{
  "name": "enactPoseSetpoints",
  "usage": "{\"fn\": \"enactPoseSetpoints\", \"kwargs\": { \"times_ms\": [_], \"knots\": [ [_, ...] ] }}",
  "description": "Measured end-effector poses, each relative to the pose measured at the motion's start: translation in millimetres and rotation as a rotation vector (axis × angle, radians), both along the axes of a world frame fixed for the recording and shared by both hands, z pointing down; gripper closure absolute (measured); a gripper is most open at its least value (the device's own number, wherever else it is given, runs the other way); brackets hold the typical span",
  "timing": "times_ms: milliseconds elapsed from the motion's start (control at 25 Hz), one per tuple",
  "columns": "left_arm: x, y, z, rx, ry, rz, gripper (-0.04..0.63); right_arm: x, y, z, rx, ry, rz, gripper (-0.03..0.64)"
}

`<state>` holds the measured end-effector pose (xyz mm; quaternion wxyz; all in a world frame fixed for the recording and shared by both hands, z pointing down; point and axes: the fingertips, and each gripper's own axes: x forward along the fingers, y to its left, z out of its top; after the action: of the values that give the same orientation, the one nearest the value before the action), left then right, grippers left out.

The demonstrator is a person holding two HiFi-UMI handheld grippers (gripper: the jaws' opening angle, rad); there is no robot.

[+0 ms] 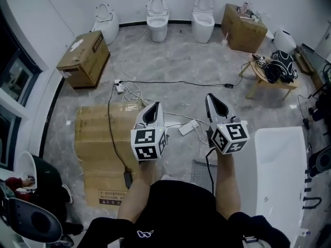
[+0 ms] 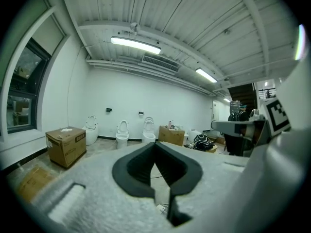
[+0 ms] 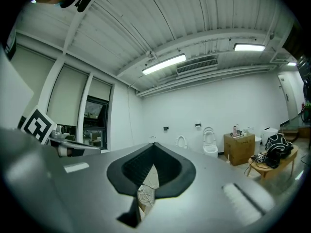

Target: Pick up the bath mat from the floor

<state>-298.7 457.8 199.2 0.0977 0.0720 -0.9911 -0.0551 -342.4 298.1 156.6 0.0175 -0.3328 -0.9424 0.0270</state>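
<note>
1. Bath mat [image 1: 199, 172]: a small grey ribbed patch lying flat on the floor just left of the white tub [image 1: 276, 169]. It lies below the person's right forearm [image 1: 225, 185], which partly covers it.
2. Right claw [image 1: 211, 98] is held up in the air left of the tub, nearer to it than the other claw. Its jaws are pressed together with nothing between them, tips pointing away from the person.
3. Left claw [image 1: 154, 106] is farther left of the tub, level with the right one and pointing the same way. Its jaws are likewise closed tight and empty.
4. Both forearms reach straight forward from the torso, side by side and apart, left forearm [image 1: 138, 190] bare like the right.
5. Flattened cardboard [image 1: 98, 143] lies on the floor well left of the tub, beyond the left claw.
</note>
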Motion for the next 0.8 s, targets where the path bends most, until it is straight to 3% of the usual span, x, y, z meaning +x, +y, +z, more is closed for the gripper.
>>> {"fn": "enactPoseSetpoints", "kwargs": {
  "times_ms": [200, 400, 800],
  "knots": [
    [-27, -55, 0, -0.016, 0.010, 0.128, 0.595, 7, -50, -5, 0.068, -0.045, 0.083, 0.609],
    [-46, -144, -2, -0.034, 0.011, 0.329, 0.596, 28, -126, -13, 0.114, -0.083, 0.229, 0.609],
    [-12, -341, -11, -0.031, -0.023, 0.722, 0.595, 113, -302, -8, 0.121, -0.047, 0.596, 0.609]
  ]
}}
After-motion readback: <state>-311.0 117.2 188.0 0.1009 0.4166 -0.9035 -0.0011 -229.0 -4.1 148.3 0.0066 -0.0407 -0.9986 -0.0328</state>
